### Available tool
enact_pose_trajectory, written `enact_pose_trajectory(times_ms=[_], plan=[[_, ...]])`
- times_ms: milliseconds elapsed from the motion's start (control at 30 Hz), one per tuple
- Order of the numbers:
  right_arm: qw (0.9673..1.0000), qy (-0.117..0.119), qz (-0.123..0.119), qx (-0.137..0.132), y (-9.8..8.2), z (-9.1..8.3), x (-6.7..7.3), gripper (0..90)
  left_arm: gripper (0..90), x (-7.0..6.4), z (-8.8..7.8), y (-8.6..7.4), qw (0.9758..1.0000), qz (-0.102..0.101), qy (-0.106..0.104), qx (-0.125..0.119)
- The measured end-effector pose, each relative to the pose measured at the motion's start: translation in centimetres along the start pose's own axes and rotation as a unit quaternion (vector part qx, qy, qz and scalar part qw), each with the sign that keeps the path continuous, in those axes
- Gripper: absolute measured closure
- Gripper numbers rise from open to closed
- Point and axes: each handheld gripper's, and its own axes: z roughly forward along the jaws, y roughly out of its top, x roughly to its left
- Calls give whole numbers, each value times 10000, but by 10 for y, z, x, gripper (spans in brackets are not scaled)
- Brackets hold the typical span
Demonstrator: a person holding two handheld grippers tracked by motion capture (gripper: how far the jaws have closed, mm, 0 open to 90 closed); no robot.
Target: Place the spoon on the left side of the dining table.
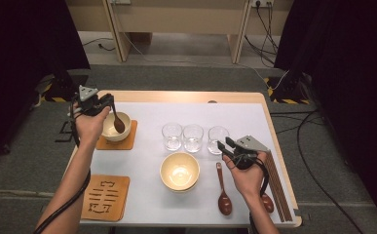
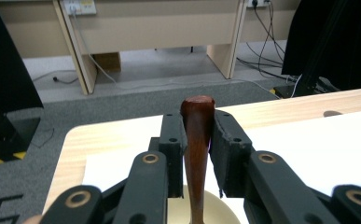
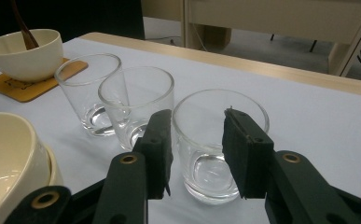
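My left gripper [image 1: 110, 102] is shut on the handle of a brown wooden spoon [image 1: 117, 122], and the spoon's head rests inside a cream bowl [image 1: 109, 130] on an orange coaster [image 1: 129, 139] at the table's left. In the left gripper view the jaws clamp the spoon's handle [image 2: 197, 135] above the bowl [image 2: 222, 212]. My right gripper [image 1: 224, 144] stands open just in front of the rightmost of three clear glasses [image 1: 217, 138]. In the right gripper view that glass [image 3: 206, 163] sits just beyond the parted jaws, which are not pressing on it.
Two more glasses [image 1: 172, 135] [image 1: 193, 137] stand to the left of that one. Stacked cream bowls [image 1: 179, 170] sit at front centre, with a second spoon [image 1: 223, 192] beside them. Wooden sticks [image 1: 279, 187] lie along the right edge. Another coaster [image 1: 105, 197] lies front left.
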Motion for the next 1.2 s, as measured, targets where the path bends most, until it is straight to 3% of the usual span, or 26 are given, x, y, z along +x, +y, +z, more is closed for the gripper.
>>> enact_pose_trajectory(times_ms=[233,433,500,667,1200], plan=[[10000,31,19,4,0,0,1,625,745,4,17,2,9998,-157,27,82],[10000,6,50,-42,1,-1,-1,624,744,9,39,4,9988,-450,113,181],[10000,3,45,-45,1,-1,-1,624,743,12,51,2,9970,-619,284,364],[10000,15,76,16,0,1,-2,624,743,17,67,0,9950,-612,482,629],[9999,9,101,84,-2,4,-5,624,735,31,78,-6,9917,-628,715,862]])
